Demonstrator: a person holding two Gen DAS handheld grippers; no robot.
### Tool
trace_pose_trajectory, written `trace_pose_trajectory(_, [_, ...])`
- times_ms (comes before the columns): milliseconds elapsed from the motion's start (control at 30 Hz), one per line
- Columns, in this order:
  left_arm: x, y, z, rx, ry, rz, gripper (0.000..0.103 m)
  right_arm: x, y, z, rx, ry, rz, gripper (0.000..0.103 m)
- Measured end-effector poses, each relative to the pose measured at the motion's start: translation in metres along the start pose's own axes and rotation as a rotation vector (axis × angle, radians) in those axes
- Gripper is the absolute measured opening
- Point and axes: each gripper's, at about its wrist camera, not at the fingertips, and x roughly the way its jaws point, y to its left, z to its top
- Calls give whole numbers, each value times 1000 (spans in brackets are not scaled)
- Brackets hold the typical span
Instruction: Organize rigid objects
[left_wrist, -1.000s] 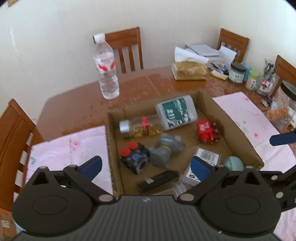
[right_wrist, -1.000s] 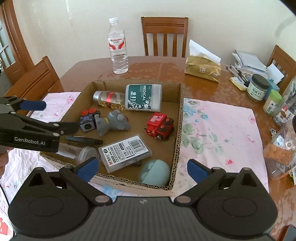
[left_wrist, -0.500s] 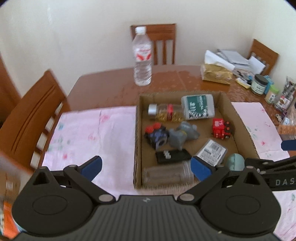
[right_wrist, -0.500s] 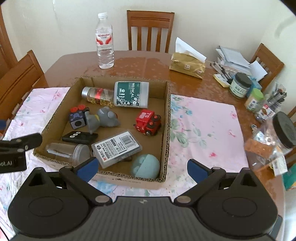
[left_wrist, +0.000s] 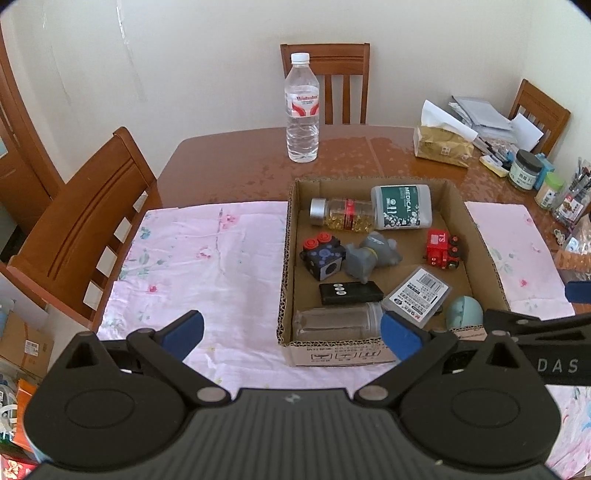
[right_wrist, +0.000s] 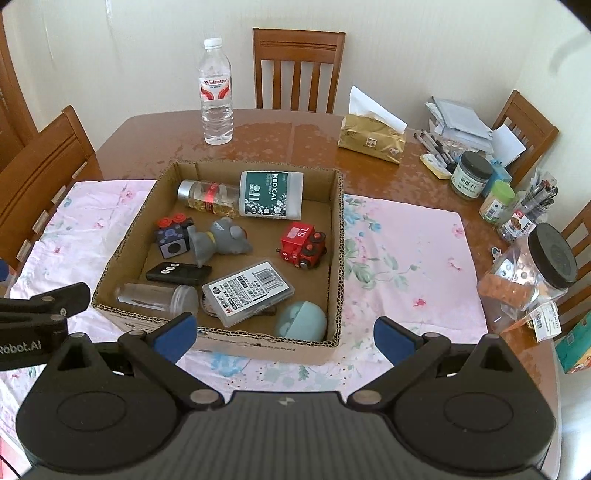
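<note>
In the left wrist view our left gripper sits at the bottom of the frame, fingers spread wide and holding nothing. Its right fingertip covers the near right end of the clear jar, which lies on its side against the front wall of the box in the lower middle. The blue ball is partly cut off by the box rim and by the right gripper's black arm at the lower right edge. The card case leans over something we cannot make out. Left of the box the pink cloth lies bare and open, reaching a chair at the left edge.

In the right wrist view our right gripper is also spread wide and empty, low in the frame over the box's front wall. The remote, toy train, grey figure and two bottles lie loose inside, middle of frame. Right of the box the floral cloth is free up to the cluttered jars at the right edge. The left gripper shows only as a black arm at the left edge.
</note>
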Motion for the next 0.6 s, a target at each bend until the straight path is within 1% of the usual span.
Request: trace_pose_trajectory(600, [-1,-3,0,7,9,8,101,-2,-4,1,17,-4,5,103])
